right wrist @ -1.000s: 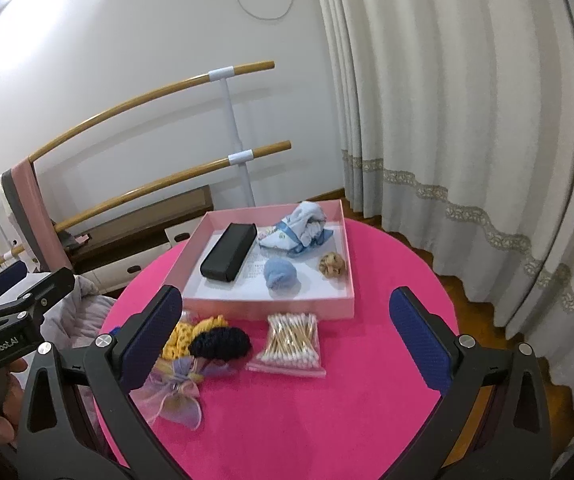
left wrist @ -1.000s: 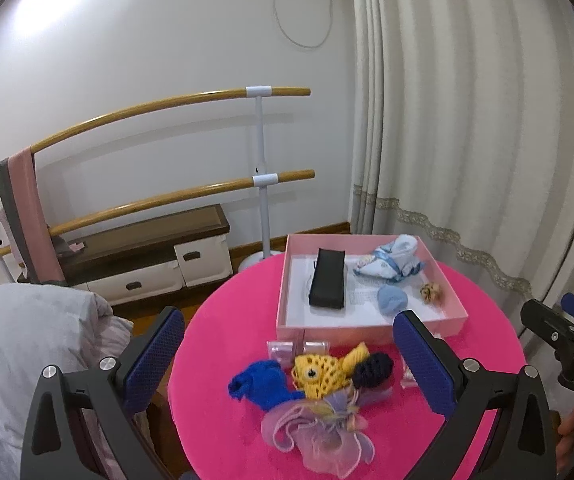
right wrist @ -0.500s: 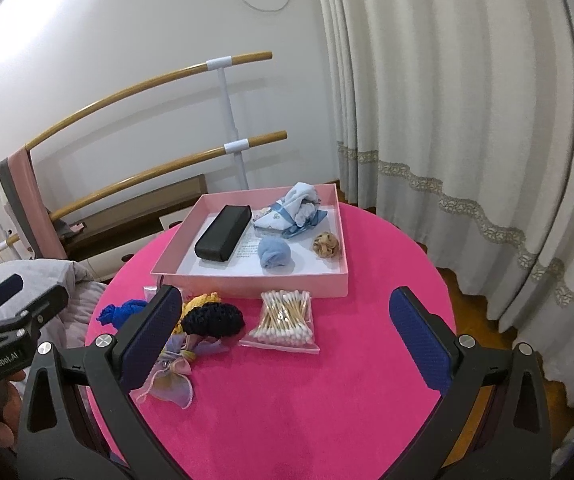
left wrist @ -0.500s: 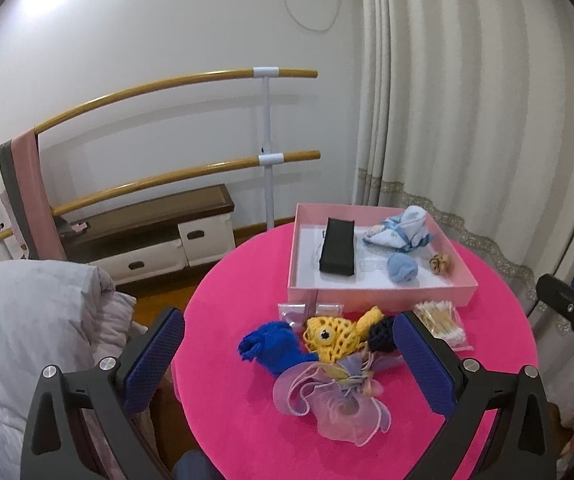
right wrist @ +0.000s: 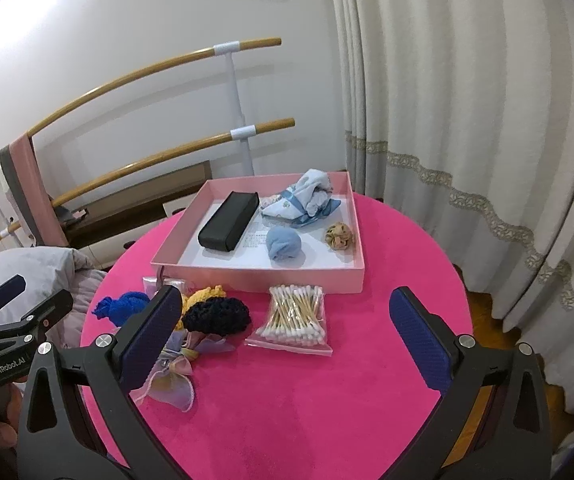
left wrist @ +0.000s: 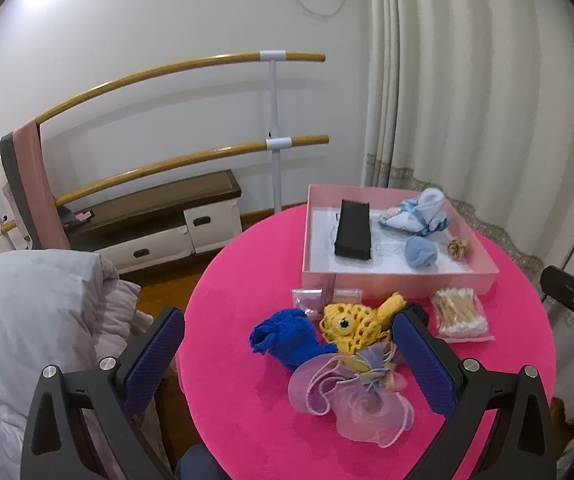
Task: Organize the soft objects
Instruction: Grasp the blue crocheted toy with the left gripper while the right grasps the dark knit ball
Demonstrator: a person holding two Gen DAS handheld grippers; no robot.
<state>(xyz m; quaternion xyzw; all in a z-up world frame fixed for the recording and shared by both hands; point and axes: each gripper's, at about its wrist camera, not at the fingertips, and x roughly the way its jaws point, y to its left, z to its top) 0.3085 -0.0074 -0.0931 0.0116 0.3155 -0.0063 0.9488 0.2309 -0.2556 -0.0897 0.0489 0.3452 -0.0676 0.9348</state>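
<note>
A pink tray point(left wrist: 399, 282) point(right wrist: 259, 278) at the back of the round pink table holds a black case point(left wrist: 353, 228) point(right wrist: 227, 220), a light blue ball point(left wrist: 421, 252) point(right wrist: 285, 244), a blue-white cloth point(left wrist: 417, 212) point(right wrist: 307, 198) and a tan scrunchie point(left wrist: 459, 248) point(right wrist: 339, 236). In front of it lie a blue knit piece point(left wrist: 287, 336) point(right wrist: 123, 306), a yellow crochet fish point(left wrist: 351, 320), a black knit piece point(right wrist: 217, 316), a lilac organza bag point(left wrist: 351, 396) point(right wrist: 175, 372) and a bag of cotton swabs point(left wrist: 461, 316) point(right wrist: 293, 316). My left gripper point(left wrist: 287, 360) hovers open above the pile. My right gripper point(right wrist: 287, 338) is open over the table's front.
Small clear pouches point(left wrist: 313, 298) lie by the tray's front wall. White bedding point(left wrist: 27, 320) sits left of the table, curtains point(right wrist: 467, 120) hang to the right, and a wooden barre point(left wrist: 191, 68) with a low bench point(left wrist: 159, 216) stands behind.
Both grippers have pulled back and risen, so the table and tray look farther away and more of the tabletop shows. Nothing on the table has moved.
</note>
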